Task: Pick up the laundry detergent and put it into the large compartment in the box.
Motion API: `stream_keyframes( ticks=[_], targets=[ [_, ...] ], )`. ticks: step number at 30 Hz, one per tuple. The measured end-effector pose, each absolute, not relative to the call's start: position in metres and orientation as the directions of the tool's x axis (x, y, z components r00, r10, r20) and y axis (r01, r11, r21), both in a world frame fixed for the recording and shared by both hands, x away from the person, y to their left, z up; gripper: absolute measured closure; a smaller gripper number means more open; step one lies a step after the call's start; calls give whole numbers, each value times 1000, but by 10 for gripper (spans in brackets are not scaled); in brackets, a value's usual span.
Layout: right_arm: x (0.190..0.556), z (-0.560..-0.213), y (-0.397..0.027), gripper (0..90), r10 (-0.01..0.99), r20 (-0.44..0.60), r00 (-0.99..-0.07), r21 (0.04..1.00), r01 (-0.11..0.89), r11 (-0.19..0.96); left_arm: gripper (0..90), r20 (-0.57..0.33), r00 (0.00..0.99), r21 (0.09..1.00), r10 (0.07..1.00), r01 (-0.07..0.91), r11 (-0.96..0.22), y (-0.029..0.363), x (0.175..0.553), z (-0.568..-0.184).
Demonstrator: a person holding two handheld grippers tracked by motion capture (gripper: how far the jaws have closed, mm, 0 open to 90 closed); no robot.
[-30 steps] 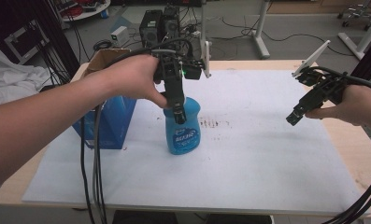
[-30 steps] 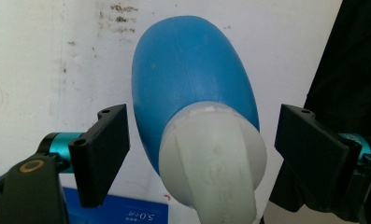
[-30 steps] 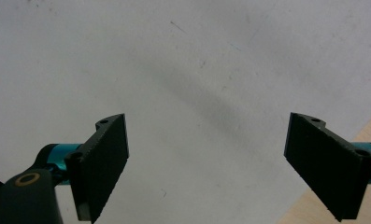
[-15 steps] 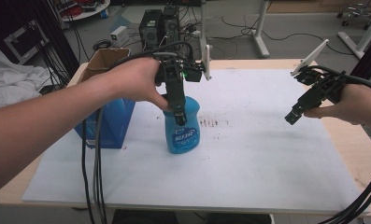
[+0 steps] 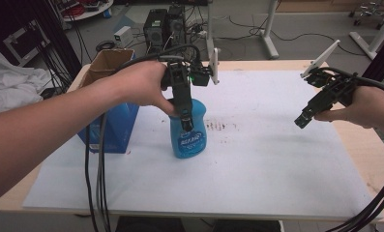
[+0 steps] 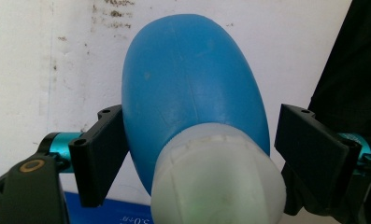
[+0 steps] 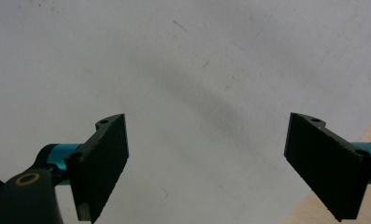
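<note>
Bottle sits between spread left jaws (one touching).

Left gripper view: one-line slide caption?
Left gripper open around the white cap of an upright blue bottle.

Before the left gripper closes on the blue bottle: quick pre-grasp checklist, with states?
1. Blue bottle upright on the white sheet: ok.
2. Left gripper jaws open, either side of the bottle's shoulder below the white cap: ok.
3. Centring: left jaw at the bottle's wall, right jaw stands off with a gap: not ok.
4. Right gripper open, apart from the bottle: ok.
5. Blue box clear of the bottle: ok.
6. Cap tight: cannot tell.
</note>
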State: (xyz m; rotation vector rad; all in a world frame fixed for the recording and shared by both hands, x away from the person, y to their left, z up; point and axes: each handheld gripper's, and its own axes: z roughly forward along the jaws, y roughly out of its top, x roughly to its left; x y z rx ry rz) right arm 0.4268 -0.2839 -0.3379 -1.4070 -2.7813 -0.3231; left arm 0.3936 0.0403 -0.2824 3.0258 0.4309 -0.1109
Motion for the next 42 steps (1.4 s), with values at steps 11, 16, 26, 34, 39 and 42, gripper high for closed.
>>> stream_keyframes(
  ticks=[11, 16, 26, 34, 39, 42],
  targets=[
    [426, -338, -284, 130, 796, 98, -598, 183, 797, 576, 184, -86, 955, 64, 282, 288, -955, 40, 393, -283],
    [426, -338, -285, 130, 797, 99, -595, 180, 799, 574, 187, -89, 956, 63, 281, 287, -956, 40, 393, -284],
    [426, -339, -286, 130, 801, 101, -591, 181, 802, 569, 231, -104, 952, 60, 287, 295, -954, 39, 394, -284],
    [425, -339, -287, 130, 800, 104, -591, 184, 802, 568, 233, -102, 947, 60, 303, 310, -949, 38, 395, -285],
    [425, -340, -287, 130, 800, 103, -591, 182, 802, 569, 260, -107, 946, 50, 305, 311, -949, 38, 396, -286],
    [425, -340, -288, 130, 800, 104, -591, 183, 802, 569, 265, -109, 945, 47, 310, 316, -948, 38, 396, -286]
  ],
)
